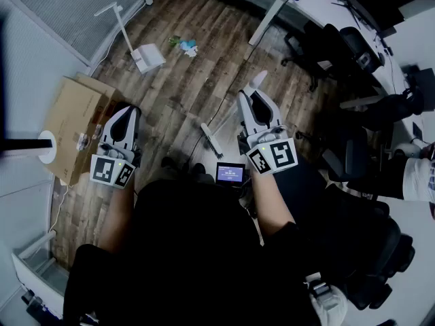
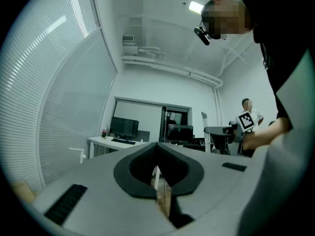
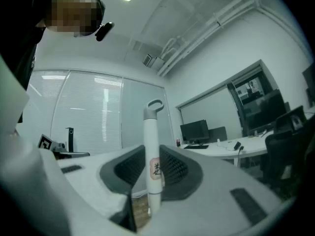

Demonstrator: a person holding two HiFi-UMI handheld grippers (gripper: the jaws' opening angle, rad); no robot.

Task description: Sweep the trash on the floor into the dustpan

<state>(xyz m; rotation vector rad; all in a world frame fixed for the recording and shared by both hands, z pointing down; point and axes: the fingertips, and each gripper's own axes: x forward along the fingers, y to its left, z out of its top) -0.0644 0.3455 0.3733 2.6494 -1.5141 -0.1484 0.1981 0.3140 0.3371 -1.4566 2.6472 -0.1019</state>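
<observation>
My right gripper (image 1: 256,95) is shut on the upright white broom handle (image 3: 153,146), whose grey loop end rises above the jaws. In the head view the handle's top (image 1: 259,79) shows just past the jaws. The brush head (image 1: 211,140) rests on the wooden floor below. My left gripper (image 1: 128,114) is held level at the left, shut with nothing between its pads (image 2: 158,167). The white long-handled dustpan (image 1: 147,56) stands on the floor far ahead. Small green and blue bits of trash (image 1: 185,45) lie to its right.
A cardboard box (image 1: 73,122) sits on the floor at the left by the wall. A white desk leg (image 1: 268,19) and black office chairs (image 1: 340,46) stand at the upper right. Another person (image 1: 418,178) is at the right edge. A small lit screen (image 1: 230,173) sits near my feet.
</observation>
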